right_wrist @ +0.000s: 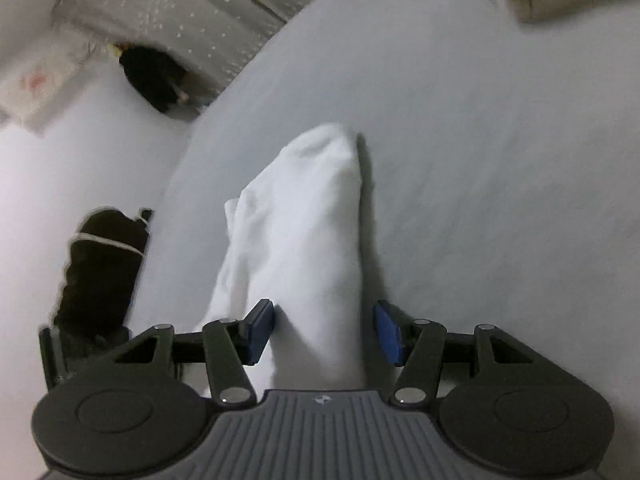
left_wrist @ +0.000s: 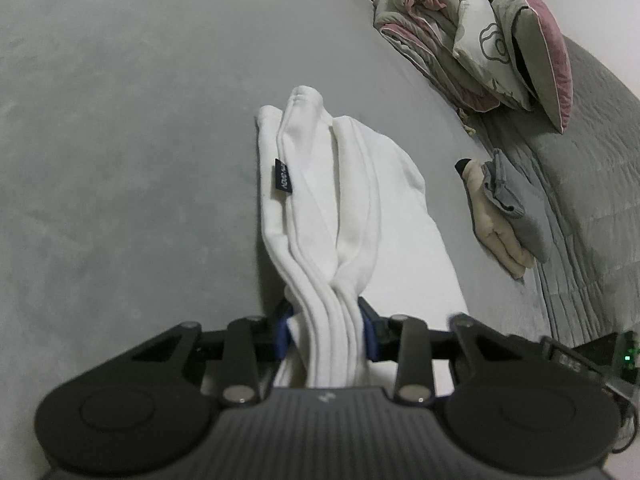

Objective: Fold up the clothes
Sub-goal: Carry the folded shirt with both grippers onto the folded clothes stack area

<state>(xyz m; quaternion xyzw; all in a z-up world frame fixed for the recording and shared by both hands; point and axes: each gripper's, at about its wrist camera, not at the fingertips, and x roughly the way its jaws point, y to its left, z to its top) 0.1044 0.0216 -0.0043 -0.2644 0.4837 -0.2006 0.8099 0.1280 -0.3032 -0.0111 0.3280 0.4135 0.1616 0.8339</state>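
A white garment (left_wrist: 320, 200) with a small black label (left_wrist: 281, 176) lies bunched in long folds on the grey bed sheet (left_wrist: 120, 140). My left gripper (left_wrist: 326, 332) is shut on its near end, the blue pads squeezing the gathered folds. In the blurred right wrist view the white garment (right_wrist: 304, 220) runs away from me between the fingers of my right gripper (right_wrist: 324, 332). That gripper is open: the left pad (right_wrist: 260, 332) sits at the cloth's edge and the right pad (right_wrist: 388, 332) stands clear of it.
Small folded beige and grey clothes (left_wrist: 504, 216) lie to the right, beside a grey quilted cover (left_wrist: 592, 200). A pile of pink and grey bedding (left_wrist: 472, 36) sits at the far right. A black bundle tied with cord (right_wrist: 104, 264) lies off the bed's left edge.
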